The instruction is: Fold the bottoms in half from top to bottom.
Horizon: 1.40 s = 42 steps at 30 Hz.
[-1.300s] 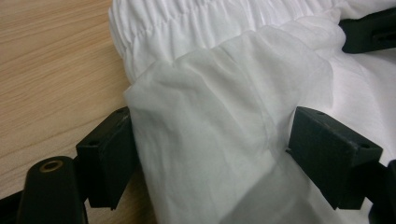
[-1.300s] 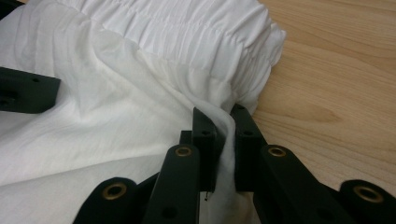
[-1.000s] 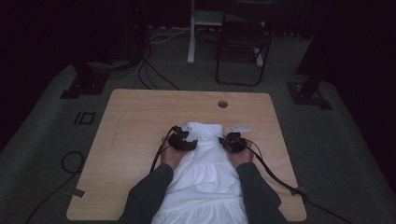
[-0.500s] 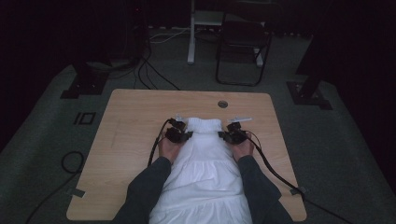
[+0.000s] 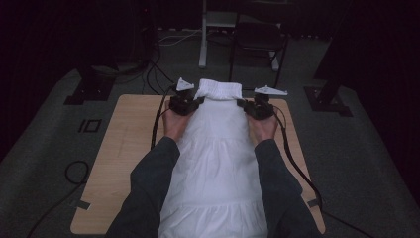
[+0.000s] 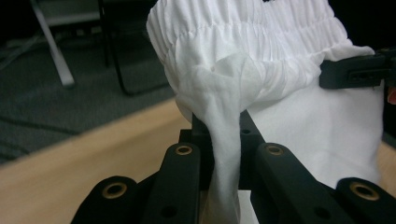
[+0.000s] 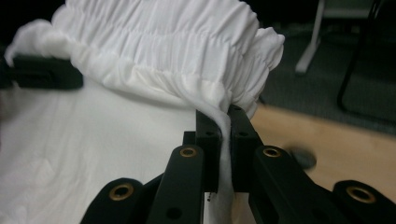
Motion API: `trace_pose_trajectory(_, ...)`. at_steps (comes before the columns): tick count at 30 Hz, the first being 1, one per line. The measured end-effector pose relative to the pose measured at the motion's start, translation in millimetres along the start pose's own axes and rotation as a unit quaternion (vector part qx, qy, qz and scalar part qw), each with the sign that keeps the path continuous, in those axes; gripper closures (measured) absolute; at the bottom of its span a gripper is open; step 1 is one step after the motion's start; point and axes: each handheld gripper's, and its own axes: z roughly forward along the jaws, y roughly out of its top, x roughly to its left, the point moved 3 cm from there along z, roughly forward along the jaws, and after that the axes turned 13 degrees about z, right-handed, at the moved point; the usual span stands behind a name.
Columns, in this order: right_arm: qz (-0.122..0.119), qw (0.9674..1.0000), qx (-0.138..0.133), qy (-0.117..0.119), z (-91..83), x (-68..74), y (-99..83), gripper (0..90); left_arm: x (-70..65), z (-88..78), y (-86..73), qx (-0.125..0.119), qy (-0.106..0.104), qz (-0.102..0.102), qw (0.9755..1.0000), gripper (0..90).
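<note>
I have the white skirt (image 5: 218, 163) pinched just under its stretchy waistband (image 5: 219, 90), one side in my left gripper (image 5: 187, 105) and the other in my right gripper (image 5: 257, 108), and it hangs from them down over the wooden table (image 5: 124, 148) toward my lap. Each bite is only a thin fold, so I think it could slip out if the skirt's weight tugs. The left gripper view shows the fold (image 6: 224, 154) squeezed between the jaws, and the high view shows the whole skirt.

White garment's (image 5: 218, 163) hem beyond frame edge
</note>
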Motion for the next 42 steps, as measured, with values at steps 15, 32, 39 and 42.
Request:
trace_pose_trajectory(15, -0.056, 0.9934, 0.072, 0.07, -81.8, 26.9, -70.6, 85.6, -82.1, -86.6, -53.4, 0.006, -0.093, 0.062, 0.9937, 83.5)
trace_pose_trajectory(32, -0.092, 0.9624, 0.249, 0.057, -85.3, 38.2, -234.5, 85.0, -136.9, -77.1, -212.9, 0.176, -0.15, 0.047, 0.9718, 81.4)
trace_pose_trajectory(39, -0.128, 0.9604, 0.247, 0.015, -51.0, 24.6, -225.0, 85.4, -129.8, -56.4, -200.0, 0.185, -0.109, 0.041, 0.9759, 80.7)
trace_pose_trajectory(42, -0.125, 0.963, 0.239, 0.003, -32.5, 11.7, -211.0, 85.5, -134.9, -53.2, -196.7, 0.182, -0.118, 0.037, 0.9755, 79.2)
